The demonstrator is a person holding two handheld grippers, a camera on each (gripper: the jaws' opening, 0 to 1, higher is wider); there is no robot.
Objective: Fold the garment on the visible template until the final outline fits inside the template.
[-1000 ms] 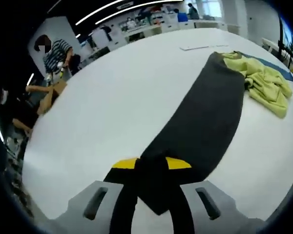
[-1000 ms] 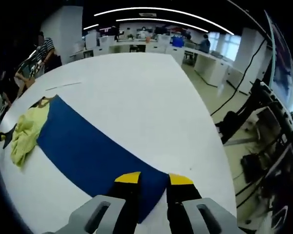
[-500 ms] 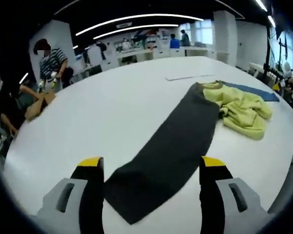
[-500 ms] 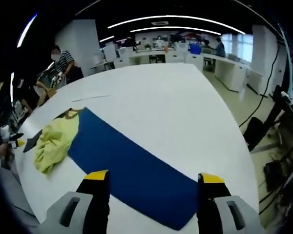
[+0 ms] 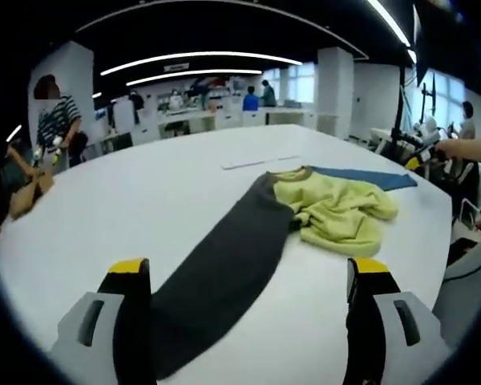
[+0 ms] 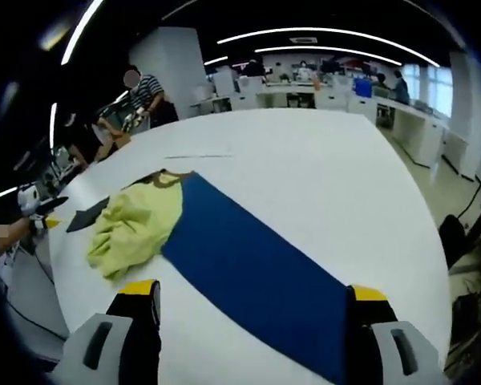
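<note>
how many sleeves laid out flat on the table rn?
2. The dark grey sleeve runs from the bunched yellow-green body toward the left gripper; the blue sleeve runs from that body toward the right gripper. Both grippers are open.

Opposite table ends — both views share the garment (image 5: 337, 210).

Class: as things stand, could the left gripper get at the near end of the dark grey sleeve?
Probably yes. The left gripper is open, and the dark grey sleeve lies flat on the white table between its jaws, with nothing across the way.
</note>
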